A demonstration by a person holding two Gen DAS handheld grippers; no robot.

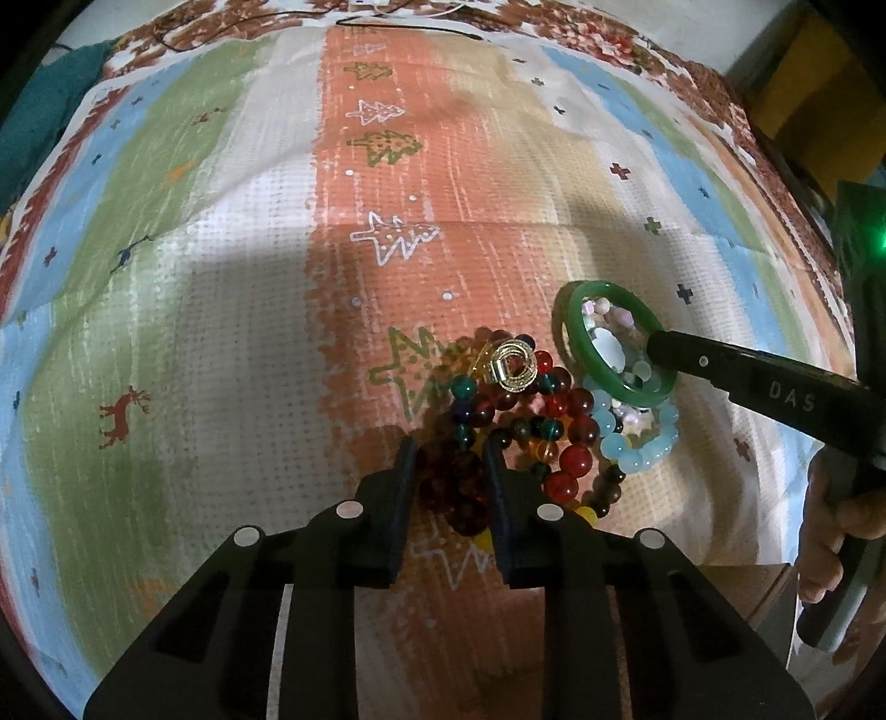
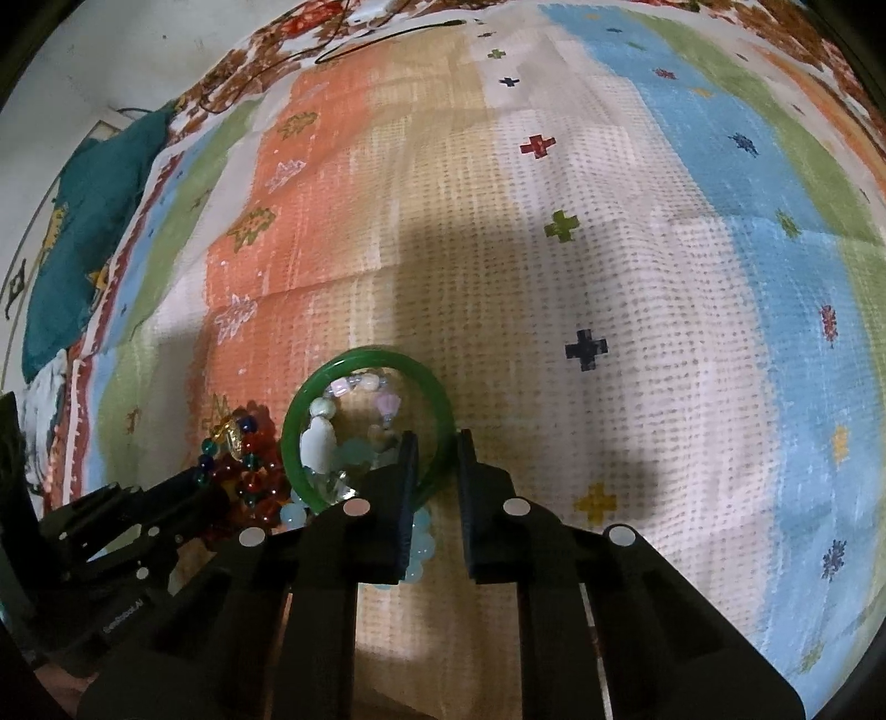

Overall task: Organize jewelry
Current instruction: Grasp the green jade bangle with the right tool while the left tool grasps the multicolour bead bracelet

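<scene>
A heap of jewelry lies on the striped cloth. My left gripper [image 1: 449, 451] is shut on a dark red bead bracelet [image 1: 451, 487] at the near edge of the heap. Beside it lie multicoloured bead bracelets [image 1: 548, 426] and a gold ring piece [image 1: 512, 368]. My right gripper [image 2: 437, 440] is shut on the rim of a green bangle [image 2: 365, 357], which tilts up over a pale blue bead bracelet [image 1: 637, 443] and a pastel charm bracelet [image 2: 354, 387]. The bangle also shows in the left wrist view [image 1: 576, 343].
The patterned cloth [image 1: 387, 166] covers the whole surface. A teal fabric bundle [image 2: 88, 221] lies at the far left edge. A thin dark cord [image 1: 410, 25] runs along the far edge. The wooden table edge [image 1: 736, 598] shows near the right hand.
</scene>
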